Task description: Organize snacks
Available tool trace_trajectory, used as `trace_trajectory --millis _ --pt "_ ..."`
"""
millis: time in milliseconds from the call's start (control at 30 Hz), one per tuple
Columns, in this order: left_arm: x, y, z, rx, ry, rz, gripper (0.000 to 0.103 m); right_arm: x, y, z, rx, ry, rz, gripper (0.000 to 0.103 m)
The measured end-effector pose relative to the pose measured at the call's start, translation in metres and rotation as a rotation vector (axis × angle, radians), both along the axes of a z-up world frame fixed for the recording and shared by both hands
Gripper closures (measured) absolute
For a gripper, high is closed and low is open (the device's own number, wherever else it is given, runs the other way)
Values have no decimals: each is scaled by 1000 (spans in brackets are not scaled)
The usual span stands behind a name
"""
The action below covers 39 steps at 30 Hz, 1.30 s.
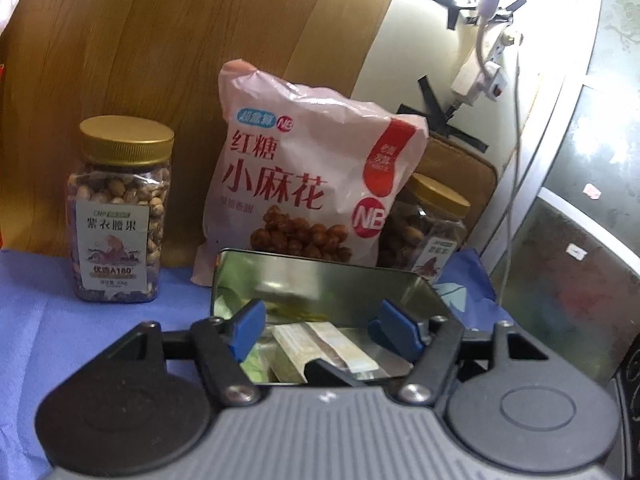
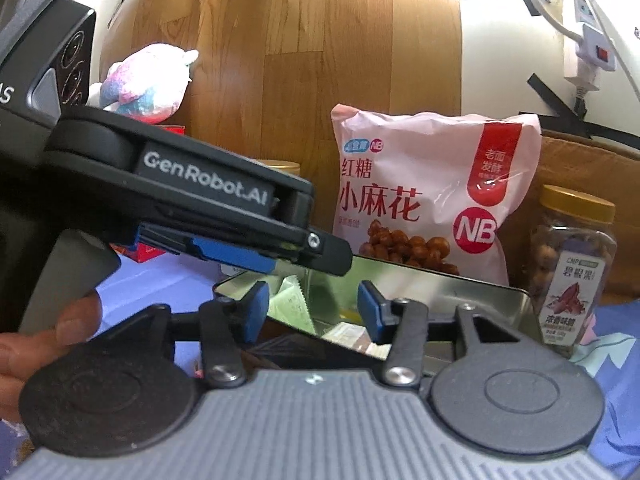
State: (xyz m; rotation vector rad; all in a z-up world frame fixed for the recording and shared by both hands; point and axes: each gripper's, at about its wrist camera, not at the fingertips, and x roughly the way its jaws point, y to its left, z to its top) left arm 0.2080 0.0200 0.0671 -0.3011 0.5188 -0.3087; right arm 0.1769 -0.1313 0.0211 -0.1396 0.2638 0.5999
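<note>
in right view only: plush toy (image 2: 146, 80), l tongs (image 2: 240, 252)

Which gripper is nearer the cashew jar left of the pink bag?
Left. The left gripper hangs over the metal tin, just right of the cashew jar. The right gripper sits further right; the left gripper's body hides most of that jar from it.

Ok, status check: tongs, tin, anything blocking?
Left tongs open over tin. Right tongs open, empty. Packets inside. Pink bag close behind.
</note>
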Motion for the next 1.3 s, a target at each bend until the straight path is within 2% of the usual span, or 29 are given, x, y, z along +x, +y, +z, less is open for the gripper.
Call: trace_trajectory --millis 233,333,433,567,733,833,867,933,1000,1033,1067,1300 --pt "-42 6 10 -15 -34 -32 36 -29 -16 0 43 62 41 50" --pt "-66 10 6 -8 -28 -43 36 -45 -18 -7 28 140 115 40" --pt "-90 18 -6 -1 4 -44 33 -65 -17 -15 -14 201 199 36" --pt "-120 32 -24 0 51 -28 32 -95 -16 -24 -77 269 307 24" --pt "-146 47 -42 -29 99 1 32 -122 -10 -35 -146 319 390 19" --pt "-158 49 -49 -37 109 3 32 -139 1 -42 -229 245 384 19" --pt "-161 49 -50 -34 110 2 32 -138 3 -41 -233 239 378 20" --pt "-166 48 -52 -28 112 2 32 -133 4 -41 -220 258 369 31" --pt "-171 48 -53 -29 112 4 32 -129 4 -39 -208 262 360 60" --pt "-171 49 -53 -33 113 5 32 -128 3 -38 -200 271 364 70" --pt "-172 49 -54 -38 114 5 32 -127 3 -38 -194 277 356 93" --pt "-171 52 -63 -76 152 7 31 -124 -2 -36 -122 304 311 94"
